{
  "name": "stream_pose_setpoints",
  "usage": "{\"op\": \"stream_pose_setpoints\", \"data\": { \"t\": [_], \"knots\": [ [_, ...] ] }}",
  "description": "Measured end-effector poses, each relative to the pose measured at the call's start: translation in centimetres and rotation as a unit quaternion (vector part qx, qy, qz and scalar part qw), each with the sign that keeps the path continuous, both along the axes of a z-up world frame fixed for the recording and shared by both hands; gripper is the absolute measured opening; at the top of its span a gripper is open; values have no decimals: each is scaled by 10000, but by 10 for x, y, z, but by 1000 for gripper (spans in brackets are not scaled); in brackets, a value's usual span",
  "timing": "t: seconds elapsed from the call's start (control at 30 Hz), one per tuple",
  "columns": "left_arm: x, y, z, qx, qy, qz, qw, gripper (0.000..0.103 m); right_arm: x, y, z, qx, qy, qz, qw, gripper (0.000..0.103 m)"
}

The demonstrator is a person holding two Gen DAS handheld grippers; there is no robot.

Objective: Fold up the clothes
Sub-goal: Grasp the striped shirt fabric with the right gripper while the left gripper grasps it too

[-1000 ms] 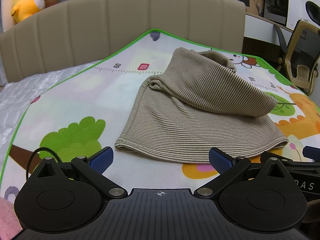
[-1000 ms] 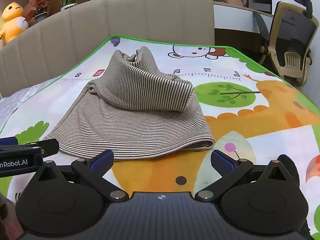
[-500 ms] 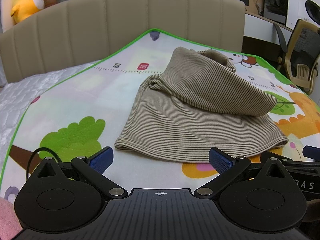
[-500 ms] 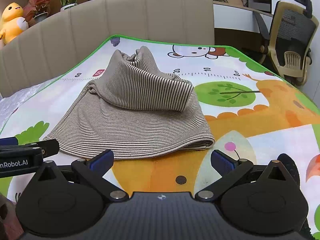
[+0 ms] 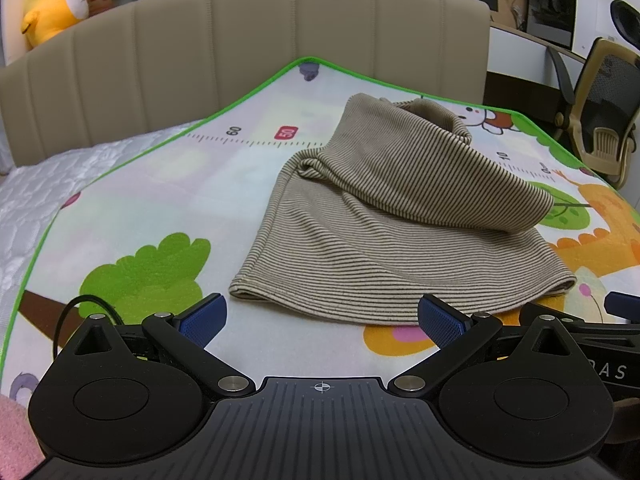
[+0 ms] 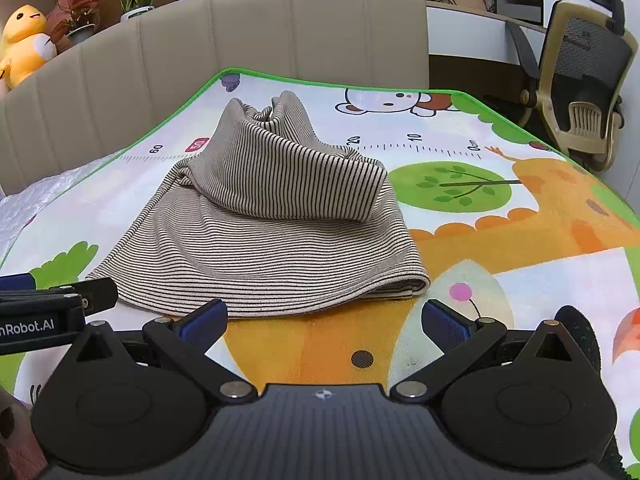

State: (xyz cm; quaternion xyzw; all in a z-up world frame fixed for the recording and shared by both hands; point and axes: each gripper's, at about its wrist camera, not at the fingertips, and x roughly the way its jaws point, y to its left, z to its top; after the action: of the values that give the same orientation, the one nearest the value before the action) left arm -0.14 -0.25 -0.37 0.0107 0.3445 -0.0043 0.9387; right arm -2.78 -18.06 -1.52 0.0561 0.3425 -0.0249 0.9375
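1. Hovering low, my left fingers (image 5: 322, 316) are spread wide and grasp nothing, just short of the shirt (image 5: 400, 232) hem.
2. Beside them, my right fingers (image 6: 324, 320) are likewise released and empty, aimed at the hem's right half.
3. That shirt lies mid-mat (image 5: 160, 184) on the bed, a sleeve laid across its body, so I judge it part folded.
4. Both pairs sit level with the near hem, likely to lift it toward the collar together.
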Motion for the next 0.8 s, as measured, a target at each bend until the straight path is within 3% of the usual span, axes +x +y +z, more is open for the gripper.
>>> {"op": "stream_pose_setpoints", "data": {
  "t": [0.3,0.5,0.63,0.8],
  "knots": [
    [9,4,-3,-65,278,101,9995,103,1,-4,1,12,-28,-40,10000,103],
    [29,2,-8,-182,648,-188,9976,103,11,-14,-6,147,39,17,9999,103],
    [53,-1,-3,-329,602,-547,9961,103,21,-27,-7,400,-19,-23,9992,103],
    [92,-2,2,-57,363,-827,9959,103,33,-39,-1,511,-295,77,9982,103]
  ]
}}
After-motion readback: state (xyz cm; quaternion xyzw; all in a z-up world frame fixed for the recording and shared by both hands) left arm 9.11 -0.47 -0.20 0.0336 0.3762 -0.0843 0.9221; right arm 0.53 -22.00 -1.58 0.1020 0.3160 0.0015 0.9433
